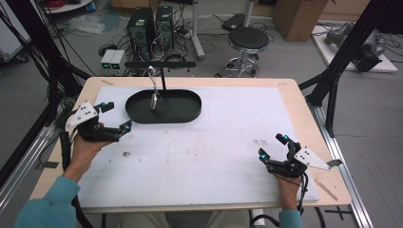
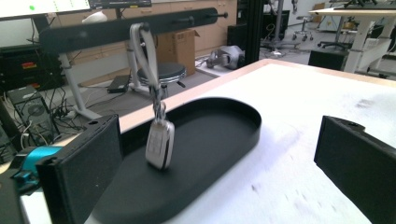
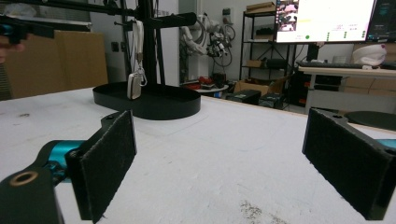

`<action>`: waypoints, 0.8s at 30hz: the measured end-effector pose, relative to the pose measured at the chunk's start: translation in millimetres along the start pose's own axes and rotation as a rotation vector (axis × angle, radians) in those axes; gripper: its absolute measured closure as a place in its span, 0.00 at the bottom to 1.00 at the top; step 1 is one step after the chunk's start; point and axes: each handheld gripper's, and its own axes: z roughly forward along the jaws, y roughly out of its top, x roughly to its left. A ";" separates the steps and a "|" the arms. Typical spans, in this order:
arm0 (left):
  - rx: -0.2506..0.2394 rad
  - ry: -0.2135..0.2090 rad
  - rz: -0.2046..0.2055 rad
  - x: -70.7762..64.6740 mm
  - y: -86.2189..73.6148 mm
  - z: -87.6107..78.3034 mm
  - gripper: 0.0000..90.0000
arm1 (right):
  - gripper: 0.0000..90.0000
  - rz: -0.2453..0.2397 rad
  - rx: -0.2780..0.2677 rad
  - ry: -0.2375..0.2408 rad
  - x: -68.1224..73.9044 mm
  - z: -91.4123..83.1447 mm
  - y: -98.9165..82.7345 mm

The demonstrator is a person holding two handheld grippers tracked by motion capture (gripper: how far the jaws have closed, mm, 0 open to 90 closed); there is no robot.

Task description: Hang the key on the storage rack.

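Observation:
A silver key fob (image 1: 154,101) hangs on a carabiner (image 1: 152,76) from the black crossbar (image 1: 160,63) of a stand. Its lower end dangles just above a black oval tray (image 1: 190,114) at the back of the white mat. My left gripper (image 1: 119,116) is held open just left of the tray with nothing between its pads. In the left gripper view the fob (image 2: 159,142) hangs ahead, nearer the left jaw, over the tray (image 2: 224,126). My right gripper (image 1: 273,146) rests open and empty near the front right of the mat. From the right gripper view the fob (image 3: 134,86) looks far off.
The white mat (image 1: 214,152) covers most of the wooden table (image 1: 304,123). A small dark smudge (image 1: 126,154) marks the mat near the left hand. Beyond the table stand a stool (image 1: 247,40), computer towers (image 1: 151,26) and cables. Black frame posts (image 1: 342,57) flank both sides.

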 end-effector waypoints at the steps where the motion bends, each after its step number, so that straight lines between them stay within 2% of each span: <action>1: -0.008 0.008 -0.003 -1.3 -4.2 -5.7 0.02 | 0.10 0.001 0.000 0.000 0.0 -0.1 0.0; 3: -0.037 0.015 -0.022 -5.4 -14.7 -17.0 0.02 | 0.10 -0.001 -0.001 0.000 0.1 -0.1 0.0; 6: -0.049 0.035 -0.011 -11.9 -32.2 -27.5 0.02 | 0.10 -0.001 -0.001 -0.001 0.1 -0.1 0.0; 8: -0.066 0.037 -0.053 -14.6 -44.7 -31.7 0.02 | 0.10 -0.002 0.000 -0.001 0.1 0.0 0.0; 9: -0.070 0.036 -0.060 -16.6 -51.0 -34.1 0.02 | 0.10 0.000 0.000 0.000 0.1 0.0 0.0; 13: -0.098 0.033 -0.065 -24.8 -63.0 -42.0 0.02 | 0.10 -0.001 0.000 -0.001 0.1 0.0 0.0; 16: -0.125 0.029 -0.049 -29.6 -69.6 -48.3 0.02 | 0.10 0.000 0.000 -0.001 0.1 -0.1 0.0; 19: -0.150 0.020 -0.072 -31.0 -76.7 -53.2 0.02 | 0.10 -0.002 0.000 -0.001 0.1 0.0 0.0; 21: -0.135 0.011 -0.067 -32.6 -83.3 -53.4 0.02 | 0.10 0.003 0.003 -0.001 0.5 -0.2 0.0; 24: -0.171 0.031 -0.045 -35.7 -86.4 -56.8 0.02 | 0.10 0.005 0.003 -0.001 0.9 -0.3 0.0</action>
